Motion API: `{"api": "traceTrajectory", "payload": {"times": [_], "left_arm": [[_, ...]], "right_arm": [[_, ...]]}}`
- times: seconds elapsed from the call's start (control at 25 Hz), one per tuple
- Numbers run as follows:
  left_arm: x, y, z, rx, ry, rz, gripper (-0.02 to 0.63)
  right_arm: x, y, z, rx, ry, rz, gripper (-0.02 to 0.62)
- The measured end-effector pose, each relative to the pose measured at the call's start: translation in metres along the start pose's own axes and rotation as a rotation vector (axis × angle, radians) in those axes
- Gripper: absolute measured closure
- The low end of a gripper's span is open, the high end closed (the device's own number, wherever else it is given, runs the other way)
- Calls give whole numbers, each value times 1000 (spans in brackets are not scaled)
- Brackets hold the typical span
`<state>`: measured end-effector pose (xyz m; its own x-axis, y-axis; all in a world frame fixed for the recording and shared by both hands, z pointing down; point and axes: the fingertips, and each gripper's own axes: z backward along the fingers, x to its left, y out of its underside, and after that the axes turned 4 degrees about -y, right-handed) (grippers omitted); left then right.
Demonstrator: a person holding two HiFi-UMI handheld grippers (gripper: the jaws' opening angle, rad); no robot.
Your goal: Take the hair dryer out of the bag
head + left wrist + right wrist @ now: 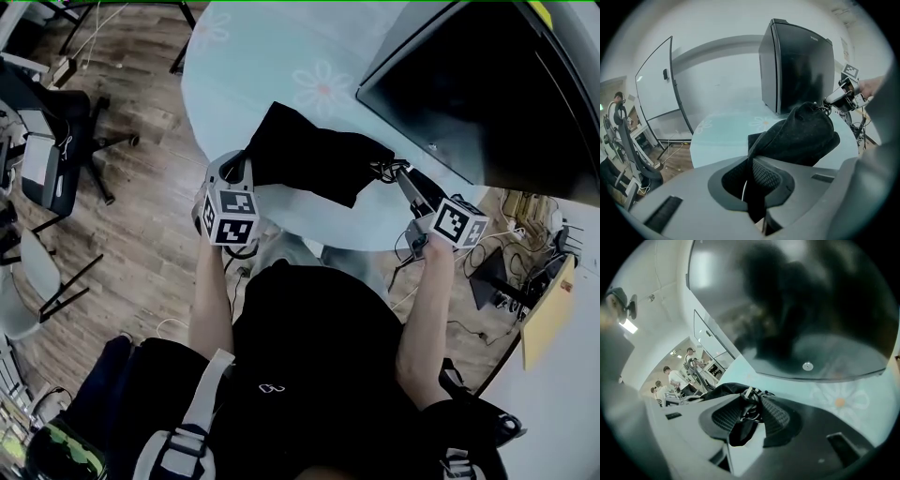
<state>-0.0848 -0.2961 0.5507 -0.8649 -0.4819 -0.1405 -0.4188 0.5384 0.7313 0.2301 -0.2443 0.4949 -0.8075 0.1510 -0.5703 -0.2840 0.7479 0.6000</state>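
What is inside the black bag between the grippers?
Nothing inside shows; the black bag is opaque fabric, covering any contents. Left gripper pinches one end, right gripper the corded end.

I can't read a single word or number from here. The left gripper (246, 171) carries a cube (231, 217) faced with black-and-white square markers, patterns rather than letters, and so does the right gripper (397, 174). The black cabinet (797, 65) has a line of print near its top edge, too small to read. A small white looped emblem (272, 387) sits on the person's black top (319, 337).
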Motion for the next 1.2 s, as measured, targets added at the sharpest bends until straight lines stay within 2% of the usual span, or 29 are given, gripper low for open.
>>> {"api": "traceTrajectory", "payload": {"times": [0.16, 0.36, 0.68, 1.0, 1.2], "left_arm": [[3, -1, -1, 3, -17, 19, 586], [3, -3, -2, 1, -11, 5, 586], [6, -6, -4, 2, -32, 24, 586], [37, -7, -9, -11, -90, 55, 586], [59, 0, -3, 7, -157, 78, 589]], "right_arm": [[-10, -11, 16, -51, 17, -5, 456], [-17, -19, 31, -99, 23, -21, 457], [-6, -33, 45, -136, 2, 58, 459], [-12, -41, 53, -199, 46, 53, 459], [-30, -48, 78, -268, 118, 1, 460]]}}
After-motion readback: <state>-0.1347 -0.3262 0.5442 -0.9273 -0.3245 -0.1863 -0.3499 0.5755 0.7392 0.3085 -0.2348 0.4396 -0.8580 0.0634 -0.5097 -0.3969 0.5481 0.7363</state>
